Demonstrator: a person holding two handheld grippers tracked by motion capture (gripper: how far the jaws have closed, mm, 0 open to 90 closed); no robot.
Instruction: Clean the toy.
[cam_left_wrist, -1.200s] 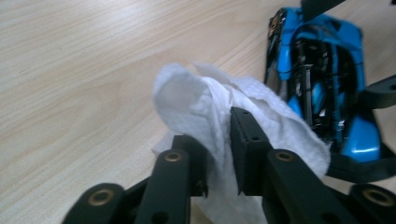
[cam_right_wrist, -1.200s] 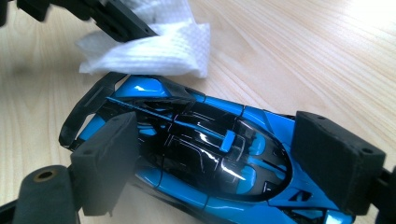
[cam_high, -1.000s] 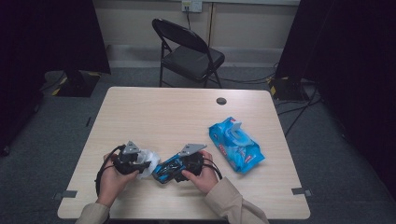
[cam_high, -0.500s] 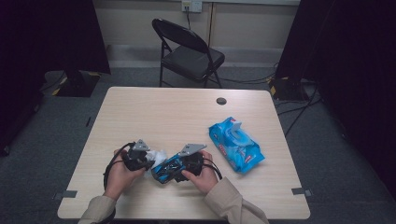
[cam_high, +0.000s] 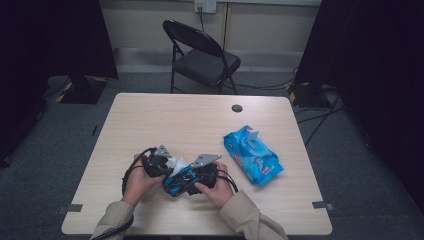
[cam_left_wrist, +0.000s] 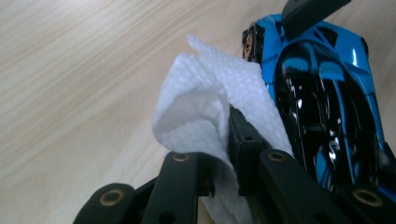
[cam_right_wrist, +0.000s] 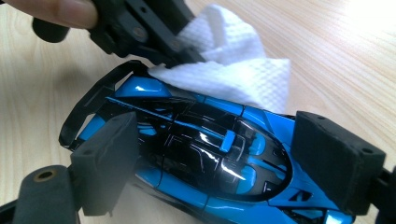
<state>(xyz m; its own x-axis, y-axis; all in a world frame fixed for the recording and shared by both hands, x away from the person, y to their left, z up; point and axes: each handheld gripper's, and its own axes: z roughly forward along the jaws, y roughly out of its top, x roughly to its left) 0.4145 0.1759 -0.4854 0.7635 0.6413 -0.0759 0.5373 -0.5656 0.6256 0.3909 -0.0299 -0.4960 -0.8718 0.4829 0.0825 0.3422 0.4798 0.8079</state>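
Observation:
A glossy blue and black toy car (cam_right_wrist: 196, 140) lies across my right gripper (cam_right_wrist: 212, 151), whose foam pads (cam_right_wrist: 109, 156) press on its two sides; the gripper is shut on it. My left gripper (cam_left_wrist: 229, 133) is shut on a folded white wipe (cam_left_wrist: 205, 93) and holds it against the car (cam_left_wrist: 327, 102) at one end. In the high view both grippers meet near the table's front edge: the left gripper (cam_high: 161, 162), the wipe (cam_high: 176, 163), the car (cam_high: 177, 182) and the right gripper (cam_high: 202, 170).
A blue pack of wet wipes (cam_high: 252, 156) lies on the table (cam_high: 165, 120) to the right of the hands. A round cable hole (cam_high: 237, 108) sits near the far edge. A black folding chair (cam_high: 200, 55) stands behind the table.
My left gripper has moved right toward the car with the wipe, which now lies against the car. The right gripper and the car have stayed in place.

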